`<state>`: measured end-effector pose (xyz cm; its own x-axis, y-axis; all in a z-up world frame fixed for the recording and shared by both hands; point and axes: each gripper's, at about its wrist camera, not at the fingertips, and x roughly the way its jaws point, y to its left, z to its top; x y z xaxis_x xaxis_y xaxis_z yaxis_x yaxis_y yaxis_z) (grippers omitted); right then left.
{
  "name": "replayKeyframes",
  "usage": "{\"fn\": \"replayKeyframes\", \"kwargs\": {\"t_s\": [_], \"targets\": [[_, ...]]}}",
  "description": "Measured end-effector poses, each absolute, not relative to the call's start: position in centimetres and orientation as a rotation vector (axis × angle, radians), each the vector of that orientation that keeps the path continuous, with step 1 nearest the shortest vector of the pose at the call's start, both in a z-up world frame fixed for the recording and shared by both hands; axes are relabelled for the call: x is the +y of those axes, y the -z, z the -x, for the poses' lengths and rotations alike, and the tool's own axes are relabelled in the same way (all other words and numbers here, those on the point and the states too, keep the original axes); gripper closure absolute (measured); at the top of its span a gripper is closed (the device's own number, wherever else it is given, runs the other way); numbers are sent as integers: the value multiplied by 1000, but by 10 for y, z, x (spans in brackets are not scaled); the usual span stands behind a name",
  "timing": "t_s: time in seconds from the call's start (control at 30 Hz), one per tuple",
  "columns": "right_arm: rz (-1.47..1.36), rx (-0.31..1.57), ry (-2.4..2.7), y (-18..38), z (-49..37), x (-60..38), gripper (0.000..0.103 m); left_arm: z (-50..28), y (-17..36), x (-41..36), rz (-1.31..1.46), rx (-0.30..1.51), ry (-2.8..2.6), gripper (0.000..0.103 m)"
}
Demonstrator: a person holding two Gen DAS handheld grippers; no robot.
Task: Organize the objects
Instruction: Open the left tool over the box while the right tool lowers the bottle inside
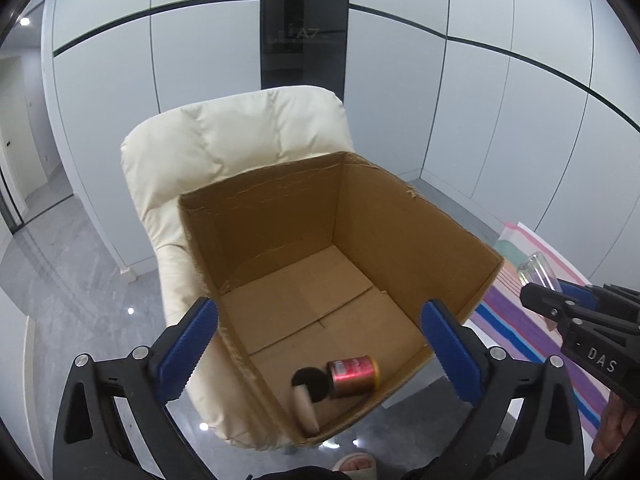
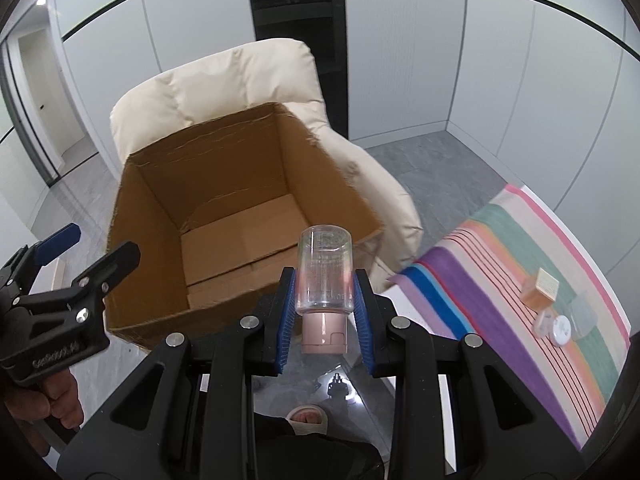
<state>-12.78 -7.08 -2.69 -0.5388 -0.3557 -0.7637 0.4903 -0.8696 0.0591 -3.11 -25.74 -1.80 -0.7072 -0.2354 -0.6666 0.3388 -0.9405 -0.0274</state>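
An open cardboard box point(image 1: 404, 216) sits on a cream armchair point(image 1: 224, 140); it also shows in the right wrist view point(image 2: 160, 184). Inside it lie a red can point(image 1: 354, 375) and a black-and-cream brush point(image 1: 308, 390). My left gripper point(image 1: 320, 360) is open and empty above the box's near edge. My right gripper point(image 2: 325, 304) is shut on a clear bottle with a pink base point(image 2: 325, 280), held just above the box's near right corner. The bottle's tip shows in the left wrist view point(image 1: 536, 272).
A striped cloth point(image 2: 500, 280) covers a table at the right. On it stand a small amber box point(image 2: 540, 290), a white round lid point(image 2: 560, 330) and a clear piece point(image 2: 584, 314). Grey floor and white wall panels surround the chair. A slippered foot point(image 2: 308, 420) is below.
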Motion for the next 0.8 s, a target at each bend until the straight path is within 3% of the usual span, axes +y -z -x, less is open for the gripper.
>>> {"fn": "replayKeyframes", "kwargs": {"t_s": [0.8], "targets": [[-1068, 329, 2183, 33, 97, -188, 74, -29, 14, -344, -945, 338, 2510, 0]]}}
